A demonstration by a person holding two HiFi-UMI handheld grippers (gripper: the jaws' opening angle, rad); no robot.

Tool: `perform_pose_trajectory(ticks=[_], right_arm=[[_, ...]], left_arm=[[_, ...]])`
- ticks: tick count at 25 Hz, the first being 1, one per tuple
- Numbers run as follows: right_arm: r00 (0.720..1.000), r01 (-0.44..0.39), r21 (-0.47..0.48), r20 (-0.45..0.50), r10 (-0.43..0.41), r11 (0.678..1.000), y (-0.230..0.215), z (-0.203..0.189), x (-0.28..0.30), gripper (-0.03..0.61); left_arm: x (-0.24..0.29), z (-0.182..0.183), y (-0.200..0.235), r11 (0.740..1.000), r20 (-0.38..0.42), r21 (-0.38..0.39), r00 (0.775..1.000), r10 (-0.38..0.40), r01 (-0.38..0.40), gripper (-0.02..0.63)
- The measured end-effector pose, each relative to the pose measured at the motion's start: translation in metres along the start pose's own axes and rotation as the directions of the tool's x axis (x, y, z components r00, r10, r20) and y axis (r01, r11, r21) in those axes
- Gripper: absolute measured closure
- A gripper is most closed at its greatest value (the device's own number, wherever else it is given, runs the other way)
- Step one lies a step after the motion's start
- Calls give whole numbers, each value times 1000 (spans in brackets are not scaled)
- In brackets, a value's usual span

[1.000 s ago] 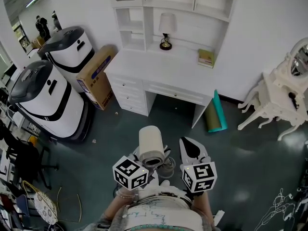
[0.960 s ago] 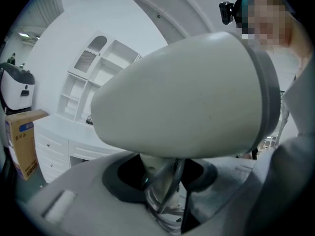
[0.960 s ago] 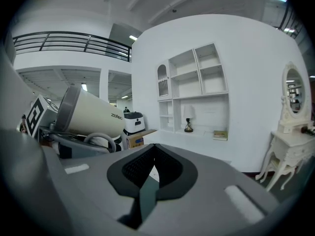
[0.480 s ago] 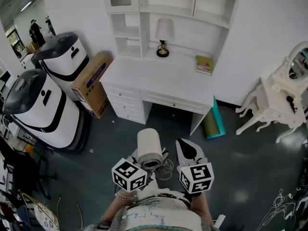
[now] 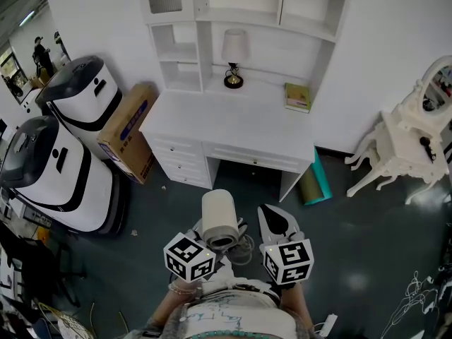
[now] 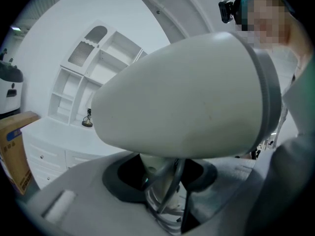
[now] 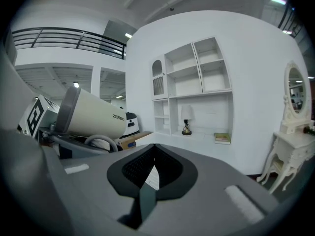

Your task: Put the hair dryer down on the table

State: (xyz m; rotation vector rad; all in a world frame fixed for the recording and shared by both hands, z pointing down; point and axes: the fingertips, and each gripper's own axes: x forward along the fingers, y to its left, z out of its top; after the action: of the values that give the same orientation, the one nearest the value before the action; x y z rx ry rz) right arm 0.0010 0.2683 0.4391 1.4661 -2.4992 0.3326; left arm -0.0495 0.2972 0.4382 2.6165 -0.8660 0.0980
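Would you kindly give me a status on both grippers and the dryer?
Left hand-held gripper shut on dryer. Right hand-held gripper shut, empty. Desk ahead, not yet reached.

White desk [image 5: 233,129] flat against a white wall [image 5: 381,48], with a shelved hutch [image 5: 240,20] along its back edge. On the desk top, a small table lamp [image 5: 233,58] at the rear middle and a green book [image 5: 298,96] toward the right end. Just left of the desk, a tilted cardboard box [image 5: 127,133], then two white-and-black machines [image 5: 70,94]. Beside its right leg, a teal roll [image 5: 311,182]; farther right, a white vanity [image 5: 402,150] with a mirror. Underneath, dark grey-green floor [image 5: 367,239].
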Motion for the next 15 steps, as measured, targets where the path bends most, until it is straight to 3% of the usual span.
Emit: perform_pose_trajectory(ticks=[15], right_arm=[[999, 37, 20, 11, -38, 999, 11, 13, 53, 551]], left_arm=[[-7, 16, 56, 999, 5, -13, 999, -33, 33, 440]])
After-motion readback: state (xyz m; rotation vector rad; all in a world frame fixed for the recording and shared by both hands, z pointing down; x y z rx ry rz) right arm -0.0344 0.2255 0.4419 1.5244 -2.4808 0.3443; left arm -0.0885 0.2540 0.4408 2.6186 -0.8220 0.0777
